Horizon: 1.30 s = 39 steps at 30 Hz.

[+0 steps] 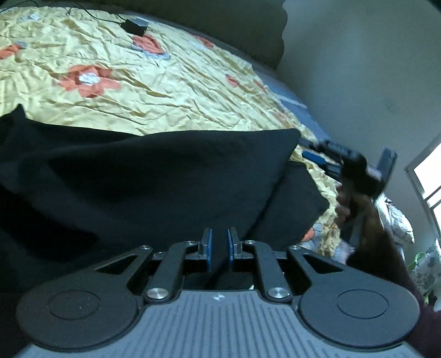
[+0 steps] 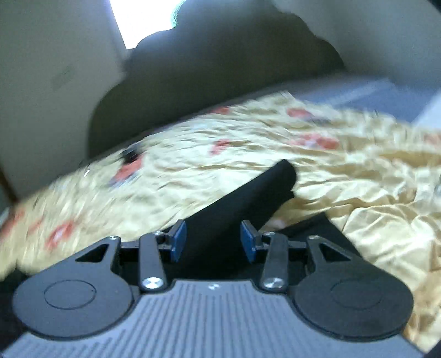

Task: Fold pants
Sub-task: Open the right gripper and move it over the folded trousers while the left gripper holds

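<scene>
The left gripper [image 1: 219, 242] had its jaws pressed together on a fold of the black pants [image 1: 154, 176], the cloth pinched between the 2 blue pads [image 1: 210, 247]. From there the pants spread away as a broad dark sheet over the near part of the bed, one folded corner reaching toward the right gripper [image 1: 317, 154], which hung just beside that corner in a person's hand [image 1: 348, 203].

In the right wrist view, the right gripper [image 2: 213, 241] had its jaws spread, its pads [image 2: 178, 242] clear of the dark strip of pants [image 2: 248, 203] lying between them. That view was blurred. Beneath lay a crumpled yellow floral bedspread [image 1: 154, 91], with a small black box [image 1: 135, 25] and its cable far off near the bed's far edge.
</scene>
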Motion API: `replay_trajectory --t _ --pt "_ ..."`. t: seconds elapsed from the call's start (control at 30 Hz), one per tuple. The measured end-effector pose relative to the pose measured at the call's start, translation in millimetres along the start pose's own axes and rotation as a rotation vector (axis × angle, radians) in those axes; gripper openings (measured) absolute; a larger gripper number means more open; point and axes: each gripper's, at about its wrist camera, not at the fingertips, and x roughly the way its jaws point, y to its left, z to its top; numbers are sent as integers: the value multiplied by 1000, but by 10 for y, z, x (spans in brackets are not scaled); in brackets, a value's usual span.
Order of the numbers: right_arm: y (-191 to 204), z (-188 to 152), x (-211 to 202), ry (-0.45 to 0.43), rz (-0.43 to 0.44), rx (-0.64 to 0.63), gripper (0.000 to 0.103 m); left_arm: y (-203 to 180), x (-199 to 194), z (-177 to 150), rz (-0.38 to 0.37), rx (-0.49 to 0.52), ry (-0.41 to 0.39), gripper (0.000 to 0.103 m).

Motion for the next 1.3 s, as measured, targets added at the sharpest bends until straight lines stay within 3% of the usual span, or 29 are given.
replay_trajectory --t 0.13,0.27,0.43,0.5,0.57,0.6,0.7,0.8,0.9,1.0,1.1,1.2,1.3 --pt "-383 94 481 44 78 205 44 -35 136 26 21 10 25 12" --pt "-382 66 691 35 175 217 44 -35 267 29 58 20 47 12" --pt "562 -27 576 -17 225 -223 44 -3 283 1 46 19 38 12" --pt "978 -150 609 3 269 -406 50 43 291 1 35 -15 34 12" --pt "1301 -318 705 41 212 -538 53 84 296 8 17 -45 34 12" --pt "1353 -372 723 45 181 -544 52 88 289 15 15 -48 36 12" --pt "1011 -268 570 41 165 -277 52 57 255 22 18 -20 33 12" --pt "383 -119 351 -51 53 -56 54 41 291 49 8 -5 35 12" --pt "-31 6 489 2 26 58 58 25 355 73 10 10 37 12" --pt "-66 0 683 28 64 100 58 49 350 71 3 -6 34 12" --pt "473 -3 724 -7 139 -105 58 83 348 67 -5 -22 37 12" --pt "1074 -77 902 57 242 -316 58 72 356 74 -3 -21 39 12" --pt "1499 -286 961 75 151 -522 58 71 364 82 -5 -18 40 12"
